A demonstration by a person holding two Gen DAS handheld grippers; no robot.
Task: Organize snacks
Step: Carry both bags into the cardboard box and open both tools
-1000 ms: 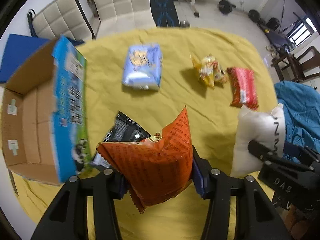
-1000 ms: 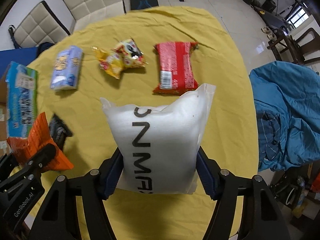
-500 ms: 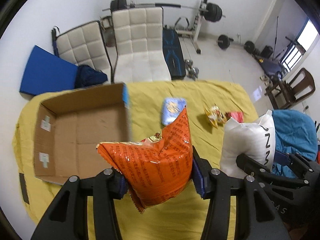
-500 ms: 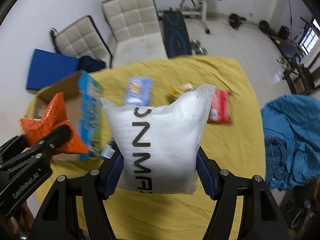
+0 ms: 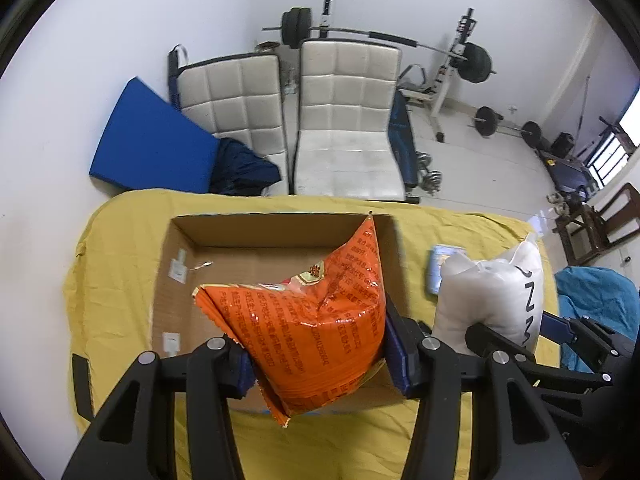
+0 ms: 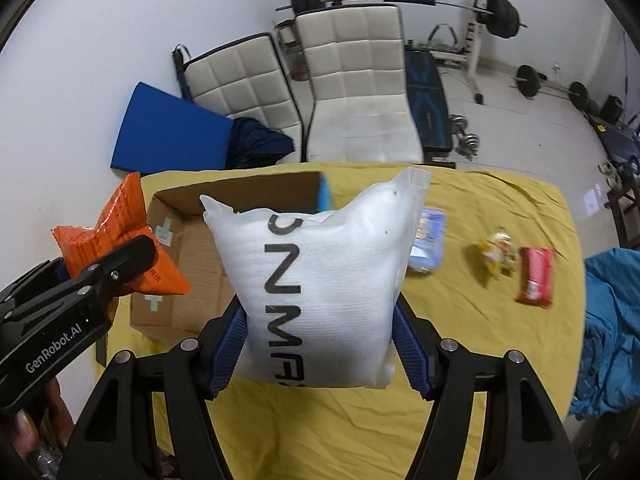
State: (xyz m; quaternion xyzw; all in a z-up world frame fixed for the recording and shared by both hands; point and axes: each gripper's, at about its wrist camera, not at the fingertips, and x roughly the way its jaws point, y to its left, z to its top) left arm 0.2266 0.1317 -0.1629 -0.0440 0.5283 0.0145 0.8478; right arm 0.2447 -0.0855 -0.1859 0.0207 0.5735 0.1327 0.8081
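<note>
Both views look forward and down from above the near edge of the yellow-covered table (image 5: 120,280), toward the far wall. The left wrist view sits close over the cardboard box (image 5: 280,228); the right wrist view sits further right, with the box (image 6: 248,192) at its left. Both share the white chairs (image 5: 344,120) and the weight bench.

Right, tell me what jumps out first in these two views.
The orange snack bag fills the left wrist view, clamped in the left gripper over the open cardboard box. In the right wrist view the white pillow-like bag sits squeezed in the right gripper, above the yellow cloth.
</note>
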